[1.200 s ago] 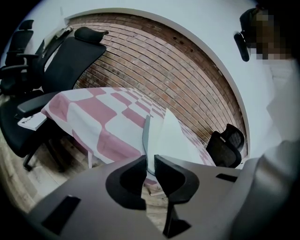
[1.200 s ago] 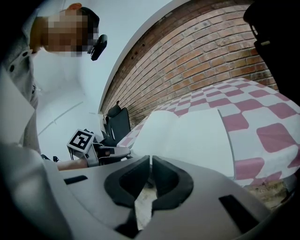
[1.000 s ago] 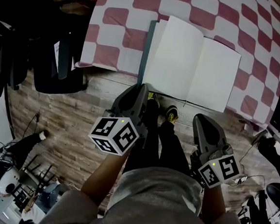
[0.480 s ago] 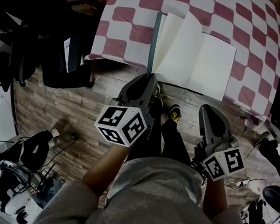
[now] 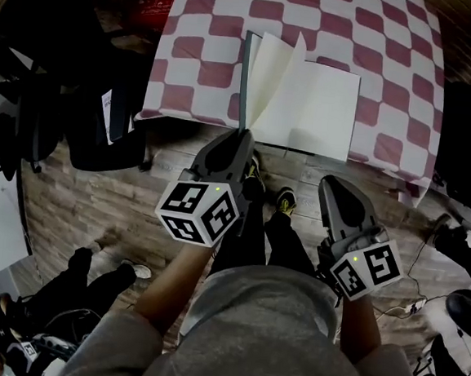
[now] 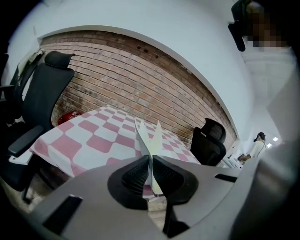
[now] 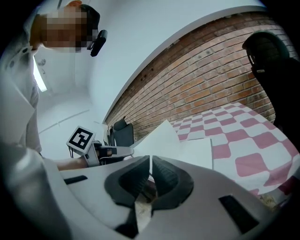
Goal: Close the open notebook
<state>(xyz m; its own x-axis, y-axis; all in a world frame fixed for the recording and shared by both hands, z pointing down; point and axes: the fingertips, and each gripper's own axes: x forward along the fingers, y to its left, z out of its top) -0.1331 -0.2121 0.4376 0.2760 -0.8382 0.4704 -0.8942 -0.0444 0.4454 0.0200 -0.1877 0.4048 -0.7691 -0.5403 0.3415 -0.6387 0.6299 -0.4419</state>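
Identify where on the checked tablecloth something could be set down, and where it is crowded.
Bare checked tablecloth lies left of the notebook to the table's left edge, right of it to the right edge, and in a strip beyond it. The near edge is crowded: the left gripper pinches the notebook's raised side there.

No legible text; white print on red object [image 5: 157,6] too small.

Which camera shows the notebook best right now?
The head view: the whole notebook shows on the checked cloth, left leaves raised. The left gripper view gives only edge-on leaves; the right gripper view, a low, partial look.
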